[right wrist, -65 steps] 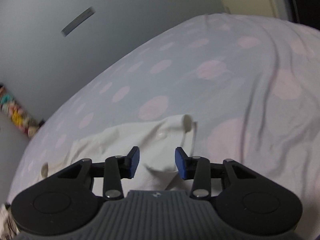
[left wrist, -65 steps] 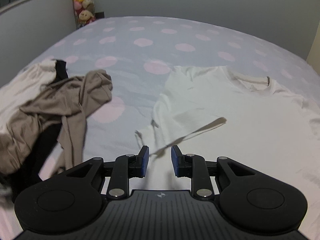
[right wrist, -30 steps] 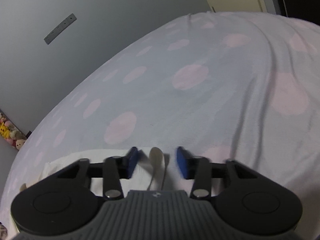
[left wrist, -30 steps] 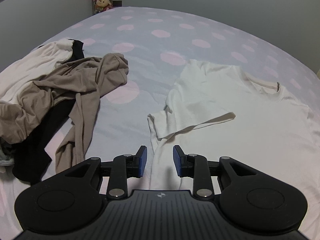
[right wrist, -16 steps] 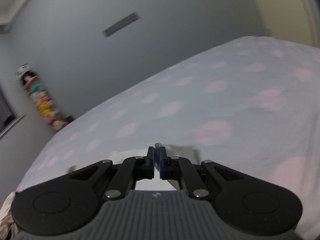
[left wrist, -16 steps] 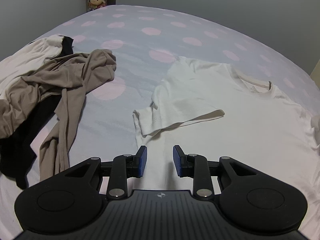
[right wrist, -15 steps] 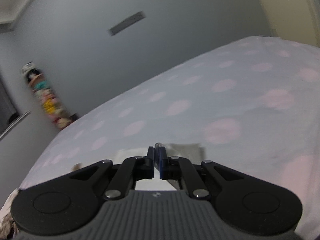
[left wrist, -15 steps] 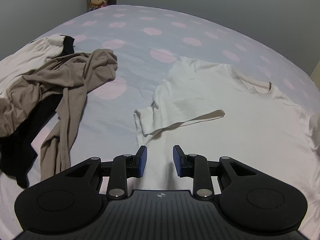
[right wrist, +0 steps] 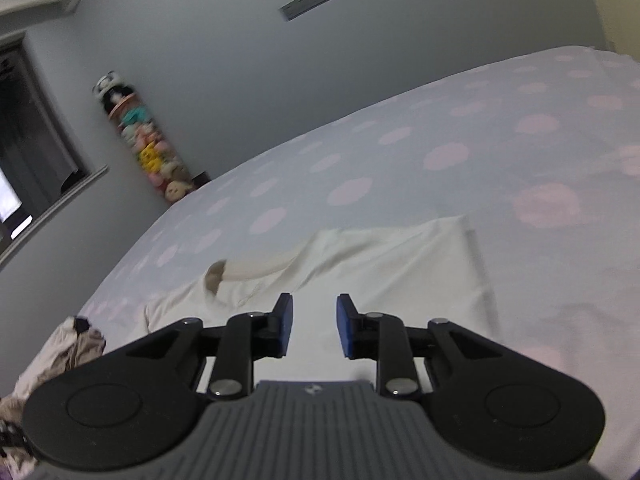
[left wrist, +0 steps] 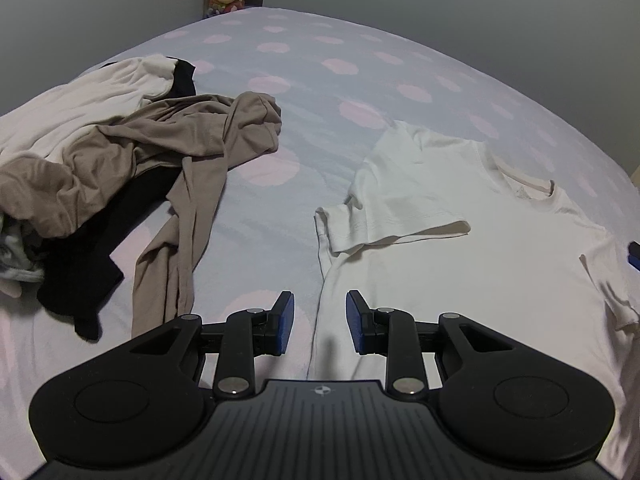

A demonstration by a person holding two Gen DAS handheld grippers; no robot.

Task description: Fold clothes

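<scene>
A white T-shirt (left wrist: pixel 472 240) lies flat on the polka-dot bed, collar at the far right, its left sleeve (left wrist: pixel 384 224) folded inward over the chest. My left gripper (left wrist: pixel 320 322) stands open just above the shirt's left side edge, nothing between its fingers. In the right wrist view the same T-shirt (right wrist: pixel 380 276) shows with its right sleeve folded in and a straight folded edge on the right. My right gripper (right wrist: pixel 314 326) hovers open over the shirt below the collar (right wrist: pixel 256 270), holding nothing. One blue fingertip (left wrist: pixel 634 255) of it peeks in at the left view's right edge.
A heap of unfolded clothes (left wrist: pixel 120 160), tan, white and black, covers the bed's left side. A tan sleeve (left wrist: pixel 172 264) trails toward my left gripper. A column of plush toys (right wrist: pixel 148 148) stands against the grey wall. Bare sheet (right wrist: pixel 540 160) spreads beyond the shirt.
My right gripper, shut on the right sleeve half a second ago, has let go and now stands open over the shirt. The left gripper shifted slightly left and stayed open.
</scene>
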